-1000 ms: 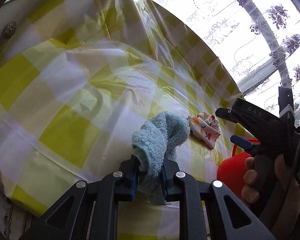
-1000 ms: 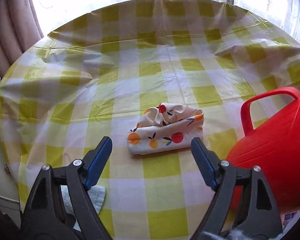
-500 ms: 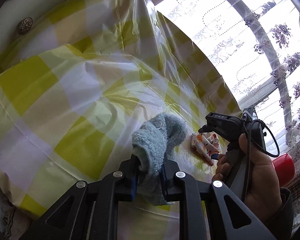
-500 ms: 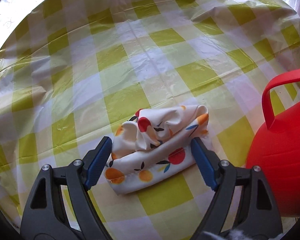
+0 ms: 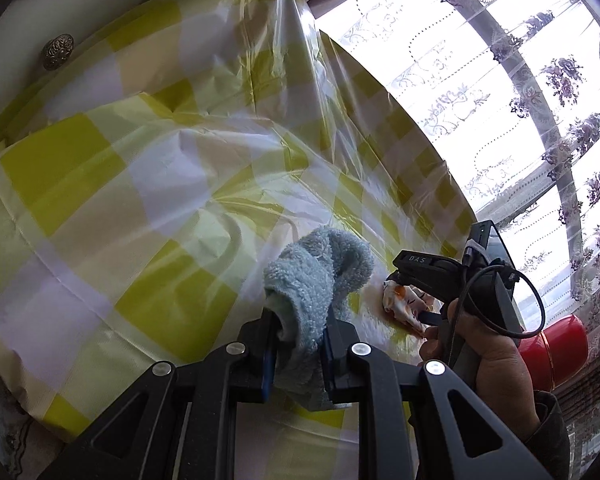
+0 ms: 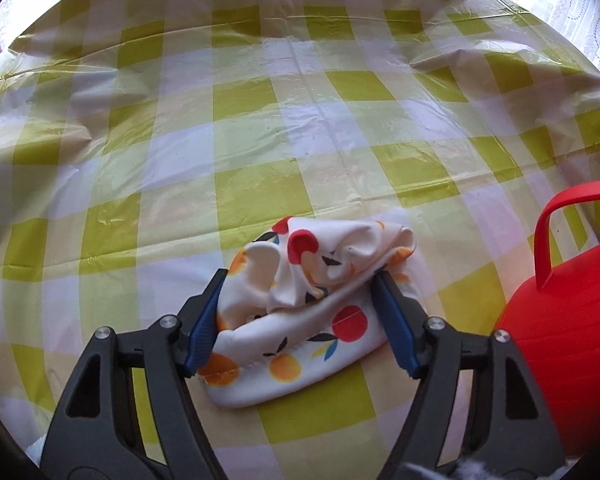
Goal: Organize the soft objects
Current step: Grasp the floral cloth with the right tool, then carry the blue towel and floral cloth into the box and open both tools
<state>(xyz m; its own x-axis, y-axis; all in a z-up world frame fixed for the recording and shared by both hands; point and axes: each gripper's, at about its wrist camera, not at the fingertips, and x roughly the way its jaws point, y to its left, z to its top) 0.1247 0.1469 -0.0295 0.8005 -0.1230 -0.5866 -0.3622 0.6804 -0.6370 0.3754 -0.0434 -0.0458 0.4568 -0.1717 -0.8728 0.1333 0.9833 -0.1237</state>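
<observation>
Cloth with a fruit print (image 6: pixel 300 312) lies bunched on the checked tablecloth (image 6: pixel 260 128), low in the middle of the right wrist view, and it sits directly between the two blue pads (image 6: pixel 204 320) of the right tongs (image 6: pixel 300 316). Its long axis runs across the frame, lower left to upper right, so it nearly fills the span between the fingers; the left pad touches the bunched end and the right pad is at or just beside the other end. These tongs are spread wide, not yet gripping. A red basket (image 6: pixel 560 312) with a raised handle stands just beside the cloth at the right edge of that view.

Left tongs (image 5: pixel 296 340), at the bottom middle of the left wrist view, are pressed together on a blue towel (image 5: pixel 316 276), which rises out of the pinch and flops over toward the upper right. From there the fruit cloth (image 5: pixel 400 304) shows right of centre, partly hidden behind the right hand (image 5: pixel 488 360), with the basket (image 5: pixel 556 344) beyond at the right edge.

Judging by this, the right side is plainly the nearer one to the fruit cloth, and the coming move likely turns on closing across that long axis, which may gather loose folds, not a firm bundle.
</observation>
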